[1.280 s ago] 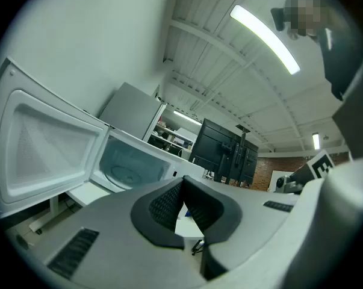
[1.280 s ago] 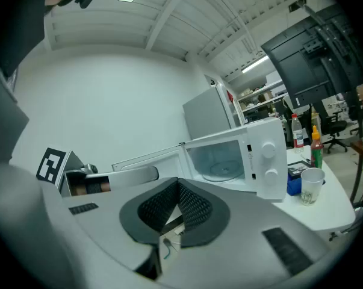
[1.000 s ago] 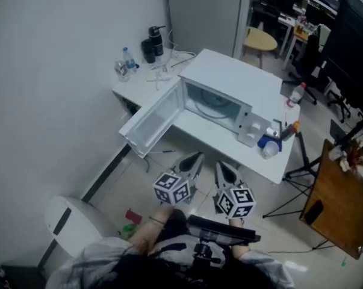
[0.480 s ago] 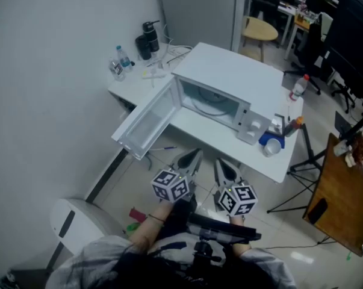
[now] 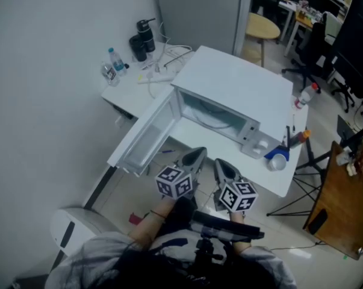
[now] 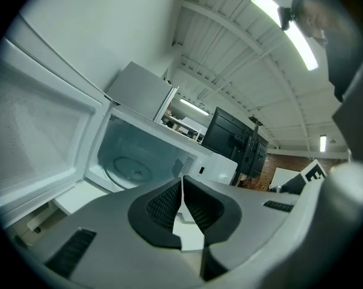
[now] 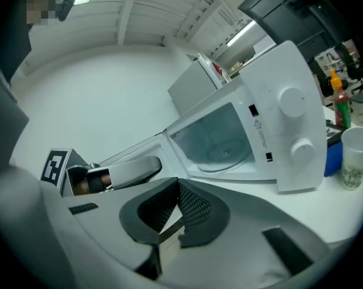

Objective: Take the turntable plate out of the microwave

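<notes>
A white microwave [image 5: 235,95] stands on a white table [image 5: 262,170] with its door [image 5: 146,138] swung wide to the left. The clear glass turntable plate [image 6: 132,167] lies flat on the oven floor, also seen as the plate [image 7: 224,153] from the right. My left gripper [image 5: 199,155] and right gripper [image 5: 220,165] hover side by side in front of the table edge, short of the oven mouth. Both are shut with nothing between their jaws. From its own camera the left gripper [image 6: 182,183] points at the cavity; the right gripper [image 7: 176,188] points at it too.
A cup [image 7: 357,158], a blue item [image 7: 333,153] and an orange-capped bottle [image 7: 339,104] stand right of the microwave. Bottles [image 5: 114,62] and a black flask [image 5: 146,35] sit on the table's far left. A white bin [image 5: 70,236] is on the floor left; a wooden table [image 5: 344,209] right.
Both grippers have moved forward toward the microwave and slightly down. The microwave and its open door now appear nearer and larger in the head view. Both stayed shut.
</notes>
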### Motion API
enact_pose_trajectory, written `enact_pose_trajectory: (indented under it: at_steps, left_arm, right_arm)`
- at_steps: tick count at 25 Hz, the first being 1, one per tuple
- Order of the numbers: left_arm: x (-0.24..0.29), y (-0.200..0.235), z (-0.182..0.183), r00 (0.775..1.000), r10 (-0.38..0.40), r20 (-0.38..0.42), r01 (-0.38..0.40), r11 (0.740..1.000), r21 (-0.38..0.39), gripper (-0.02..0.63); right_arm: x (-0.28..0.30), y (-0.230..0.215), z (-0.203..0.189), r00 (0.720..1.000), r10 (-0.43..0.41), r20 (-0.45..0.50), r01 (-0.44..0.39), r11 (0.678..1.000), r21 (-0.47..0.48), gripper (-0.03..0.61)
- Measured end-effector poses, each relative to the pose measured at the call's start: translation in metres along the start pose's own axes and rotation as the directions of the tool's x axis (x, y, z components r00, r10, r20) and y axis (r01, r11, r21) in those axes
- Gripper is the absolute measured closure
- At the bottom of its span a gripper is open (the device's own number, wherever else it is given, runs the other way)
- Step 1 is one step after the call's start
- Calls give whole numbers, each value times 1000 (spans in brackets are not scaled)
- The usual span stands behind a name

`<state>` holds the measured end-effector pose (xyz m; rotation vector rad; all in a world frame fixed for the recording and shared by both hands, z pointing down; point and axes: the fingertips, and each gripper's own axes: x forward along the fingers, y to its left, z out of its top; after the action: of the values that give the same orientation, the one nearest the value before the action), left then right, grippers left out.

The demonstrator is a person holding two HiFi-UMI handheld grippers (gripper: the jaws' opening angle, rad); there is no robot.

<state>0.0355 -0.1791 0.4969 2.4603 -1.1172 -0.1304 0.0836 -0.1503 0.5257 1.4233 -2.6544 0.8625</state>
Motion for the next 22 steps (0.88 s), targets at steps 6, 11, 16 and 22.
enact_pose_trajectory:
  at_steps: [6, 11, 16, 22]
  left_arm:
    - [28, 50, 8, 999, -4, -48, 3, 1000, -7, 609]
    - [50, 76, 18, 998, -34, -56, 32, 999, -21, 609]
    - [70, 96, 17, 994, -61, -87, 57, 998, -40, 609]
    - [87, 107, 19, 990, -99, -103, 92, 994, -67, 609]
  right_arm:
    - [54, -25, 2, 998, -49, -38, 52, 993, 103, 578]
    - [91, -50, 1, 991, -102, -87, 118, 971, 209, 460]
    - [129, -73, -14, 979, -149, -137, 184, 937, 298, 433]
    - [160, -98, -11, 980, -166, -112, 201, 822, 533, 410]
